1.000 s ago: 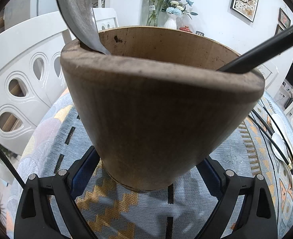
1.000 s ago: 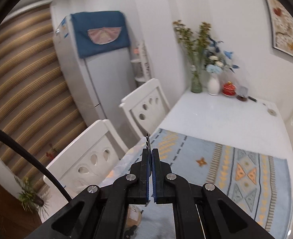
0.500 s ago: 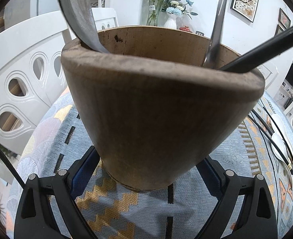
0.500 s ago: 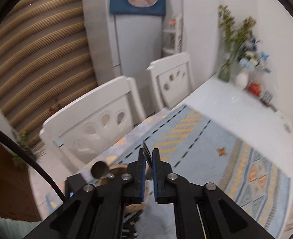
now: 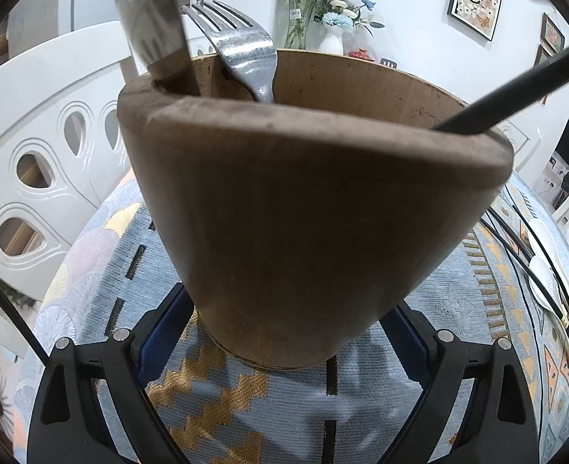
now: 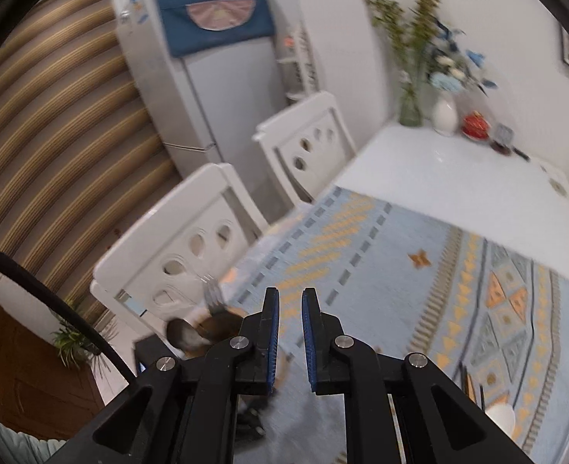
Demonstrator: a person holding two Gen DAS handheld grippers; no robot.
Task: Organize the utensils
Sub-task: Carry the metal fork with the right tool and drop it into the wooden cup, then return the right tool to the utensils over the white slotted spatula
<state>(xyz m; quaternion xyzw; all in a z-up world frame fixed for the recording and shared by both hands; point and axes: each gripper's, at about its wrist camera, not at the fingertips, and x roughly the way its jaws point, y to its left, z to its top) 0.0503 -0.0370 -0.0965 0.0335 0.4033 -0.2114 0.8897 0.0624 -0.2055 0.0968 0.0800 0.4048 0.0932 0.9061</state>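
The wooden holder (image 5: 315, 208) stands on the patterned blue cloth (image 5: 222, 417) that covers the near part of the surface, and everything else is placed from it. The left tongs (image 5: 288, 332) clasp its base, one blue pad on either side of its foot. Inside the holder, a fork (image 5: 241, 54) stands tines up against the far rim, just beside a spoon (image 5: 149, 19) that leans out at the far left rim, while a black handle (image 5: 516, 89) slants out over the right rim. The right tongs (image 6: 289, 340) hang above and to the right of the holder; their jaws have just been opening to a narrow gap with nothing between them. White chairs (image 5: 36, 147) stand left of the holder.
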